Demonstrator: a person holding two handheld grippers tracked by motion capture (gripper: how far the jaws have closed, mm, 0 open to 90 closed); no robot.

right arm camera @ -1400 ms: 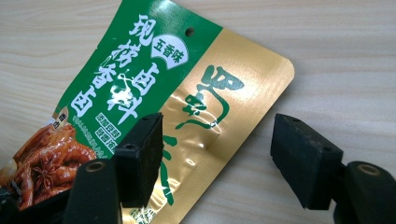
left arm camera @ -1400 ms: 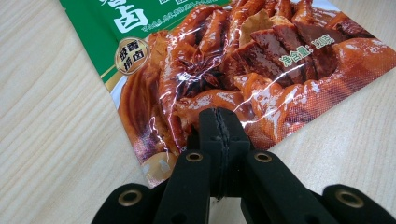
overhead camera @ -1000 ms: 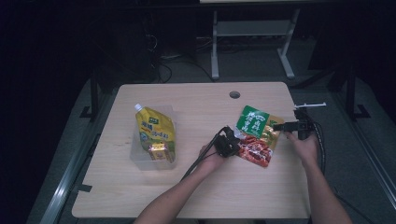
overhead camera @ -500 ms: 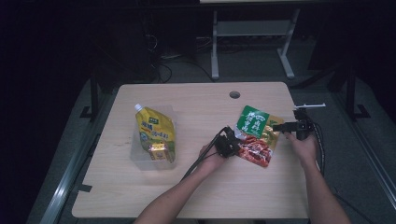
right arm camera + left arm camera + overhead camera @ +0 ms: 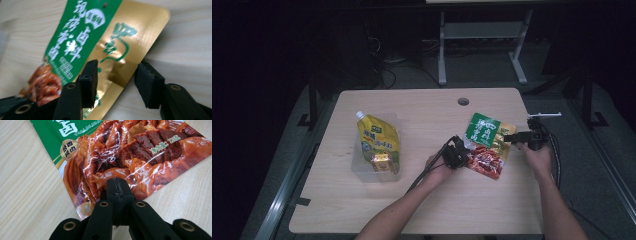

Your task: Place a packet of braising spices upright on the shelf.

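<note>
Desk (image 5: pixel 377 210): pale wood, dark room.
Left gripper (image 5: pixel 117 188): jaws clamped on snack pouch (image 5: pixel 486 145) corner.
Right gripper (image 5: pixel 117 77): jaws closing, straddling gold edge, not yet pinching.
Tip: seat deeper before squeezing.

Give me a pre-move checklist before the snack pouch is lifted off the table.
1. Left gripper clamped on snack pouch at its near edge: ok.
2. Right gripper around the pouch's gold edge: ok; its jaws have just been closing, pads not yet pressing.
3. Right grip secure: not ok.
4. Pouch flat on table: ok.
5. Clear container holding yellow pouch stands apart: ok.
</note>
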